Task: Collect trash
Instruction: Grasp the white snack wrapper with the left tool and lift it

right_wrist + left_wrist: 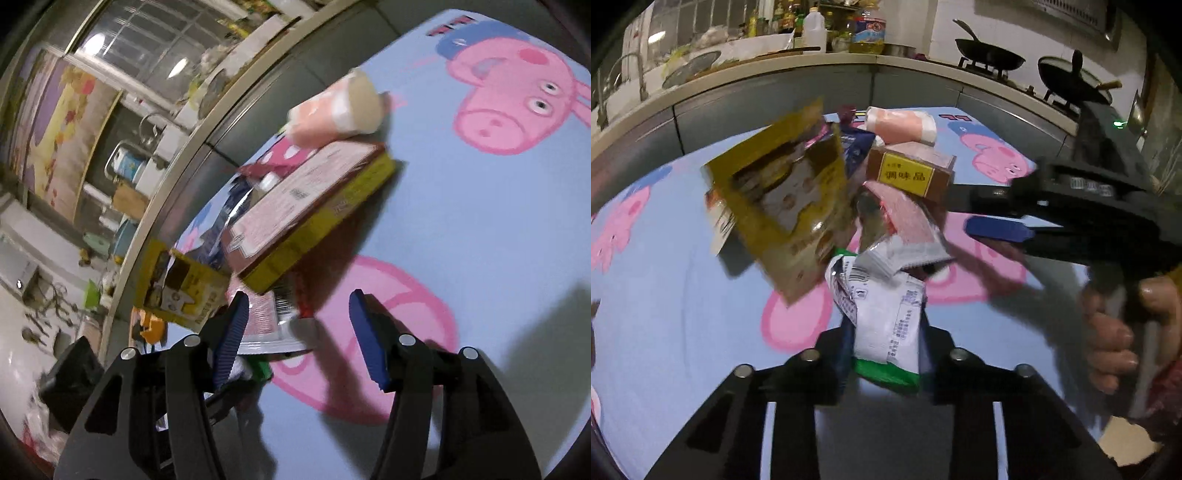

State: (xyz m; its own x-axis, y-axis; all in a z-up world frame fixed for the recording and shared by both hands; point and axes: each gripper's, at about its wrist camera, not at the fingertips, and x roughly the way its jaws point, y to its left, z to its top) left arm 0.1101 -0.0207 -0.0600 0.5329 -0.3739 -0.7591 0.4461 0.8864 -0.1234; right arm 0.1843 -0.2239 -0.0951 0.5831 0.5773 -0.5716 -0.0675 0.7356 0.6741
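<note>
My left hand-held gripper [886,354] is clenched on a white-and-green wrapper [886,317], lower centre. My right hand-held gripper [295,332] stands released. Next: carry the wrapper to the pile.

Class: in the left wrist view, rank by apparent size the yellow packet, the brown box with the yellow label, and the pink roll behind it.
1. yellow packet, largest, though nearer and blurred.
2. brown box and pink roll: alike, not ranked.
</note>
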